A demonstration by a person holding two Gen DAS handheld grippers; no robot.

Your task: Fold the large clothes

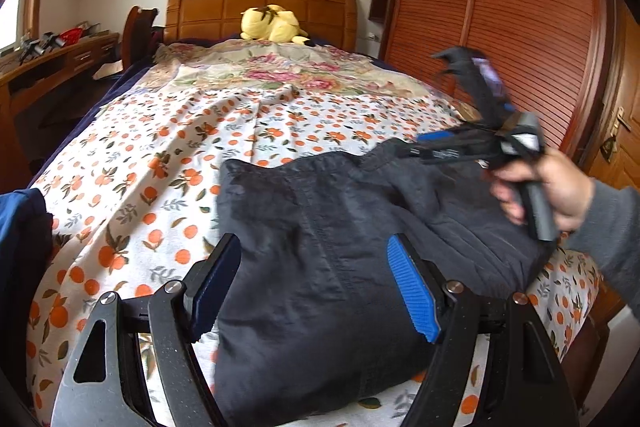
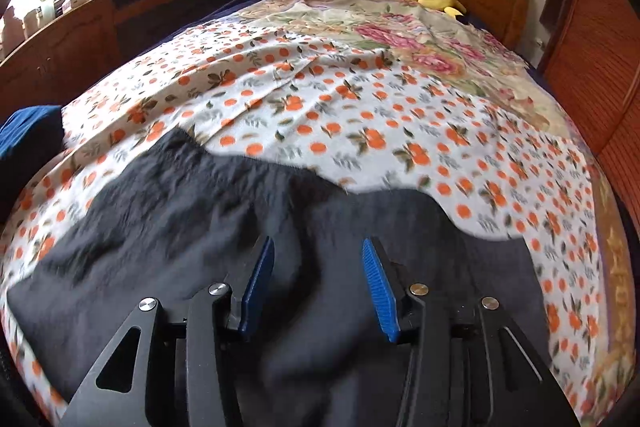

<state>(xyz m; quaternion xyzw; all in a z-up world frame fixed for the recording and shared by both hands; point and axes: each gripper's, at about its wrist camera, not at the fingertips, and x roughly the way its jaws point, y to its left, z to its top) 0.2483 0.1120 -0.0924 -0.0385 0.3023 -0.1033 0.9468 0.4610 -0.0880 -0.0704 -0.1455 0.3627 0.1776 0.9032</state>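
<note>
A large dark grey garment (image 1: 320,207) lies partly folded on the orange-print bed sheet (image 1: 160,155), near the foot of the bed. My left gripper (image 1: 314,243) hovers over the garment's near part, its jaws wide open and its blue pads (image 1: 412,291) not pressing on the cloth. A hand (image 1: 560,187) holds my right gripper (image 1: 424,149) over the garment's far right corner. In the right wrist view that gripper (image 2: 317,243) is open above the dark garment (image 2: 200,219), with nothing between its pads.
A floral blanket (image 1: 280,67) and a yellow plush toy (image 1: 272,23) lie by the wooden headboard (image 1: 260,3). A slatted wooden wardrobe (image 1: 500,7) stands close on the right. A desk (image 2: 100,11) runs along the left. A blue cloth (image 2: 28,131) lies at the bed's left edge.
</note>
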